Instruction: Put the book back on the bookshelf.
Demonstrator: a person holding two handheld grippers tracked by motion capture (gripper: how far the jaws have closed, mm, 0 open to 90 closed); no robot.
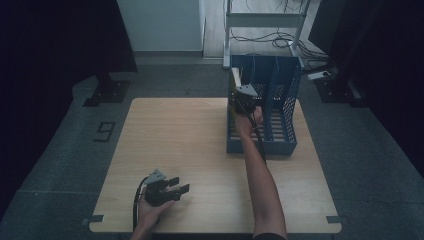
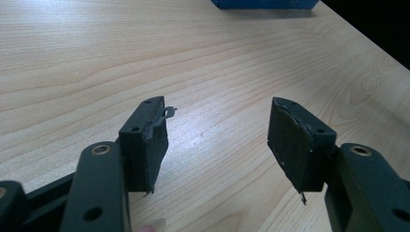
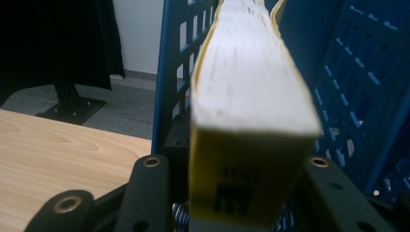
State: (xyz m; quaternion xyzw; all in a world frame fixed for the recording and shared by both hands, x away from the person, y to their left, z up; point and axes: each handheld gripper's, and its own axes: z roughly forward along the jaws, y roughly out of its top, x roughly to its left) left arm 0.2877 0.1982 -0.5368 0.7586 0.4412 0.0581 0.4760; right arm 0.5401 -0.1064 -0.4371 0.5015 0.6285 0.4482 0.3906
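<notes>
The right gripper (image 1: 243, 98) is extended into the leftmost compartment of the blue perforated plastic file rack (image 1: 287, 100), which stands at the far right of the pale wood-grain worktop (image 1: 185, 145). A thick yellow-covered paperback book (image 3: 249, 116) stands upright in that compartment, next to the rack's left wall, with its page block turned toward the gripper. In the right gripper view the jaws flank the book's lower corner on both sides. Whether the pads press on the covers cannot be told, as the book hides the pad faces. The jaws stand moderately apart, spaced to the book's thickness.

Judged from this arrangement, the upright posture suits the rack: the narrow dividers support a book on edge, so the gripper presents it vertically, spine away from the camera.

Materials: the rack is rigid moulded plastic with rectangular slots in its walls. The book has an off-white, slightly wavy page block between glossy yellow covers, with a dark printed mark low on the near face.

The left gripper (image 2: 217, 140) rests low over the near-left worktop area, well apart from the rack. Its jaws are wide open and hold nothing; the black pads (image 2: 290, 145) look worn and frayed at their edges.
</notes>
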